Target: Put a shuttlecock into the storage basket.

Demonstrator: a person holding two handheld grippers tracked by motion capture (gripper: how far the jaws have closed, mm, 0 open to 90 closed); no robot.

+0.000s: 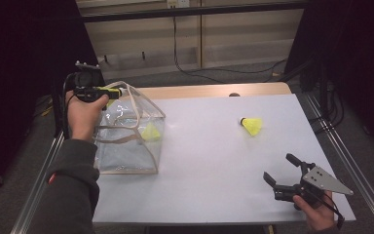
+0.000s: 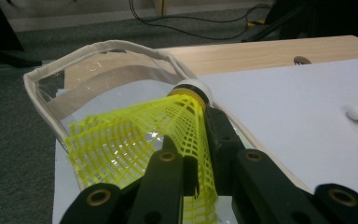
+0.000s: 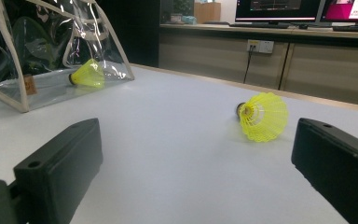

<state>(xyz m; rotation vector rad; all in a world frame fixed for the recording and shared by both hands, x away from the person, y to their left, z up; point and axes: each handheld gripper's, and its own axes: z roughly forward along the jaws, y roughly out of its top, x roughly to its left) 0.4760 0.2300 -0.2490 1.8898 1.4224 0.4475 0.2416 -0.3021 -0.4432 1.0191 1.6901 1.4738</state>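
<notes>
Nearest the lens in the left gripper view, our left tool (image 2: pixel 193 154) is clamping the yellow mesh skirt of a shuttlecock (image 2: pixel 168 135), its white cork tip pointing toward the open mouth of the clear bag (image 2: pixel 42 100). In the high view we are holding that left tool (image 1: pixel 108 90) at the bag's (image 1: pixel 141 161) top rim, at the left side of the bench (image 1: pixel 214 161).

We are judging the work as about a third done: 1 shuttlecock (image 1: pixel 151 131) is already lying inside the bag, the one in our grip is waiting at the opening, not yet released, and 1 more (image 1: pixel 252 126) is lying loose on the bench, well apart from the bag.

Our right tool (image 1: pixel 285 170) is resting near the bench's near right corner with its jaws standing wide apart and nothing between them; in the right gripper view the loose shuttlecock (image 3: pixel 262 115) is lying ahead of it.

A small brown tag (image 3: pixel 29 84) is showing on the bag's side, too small for us to read; no other writing is legible.
</notes>
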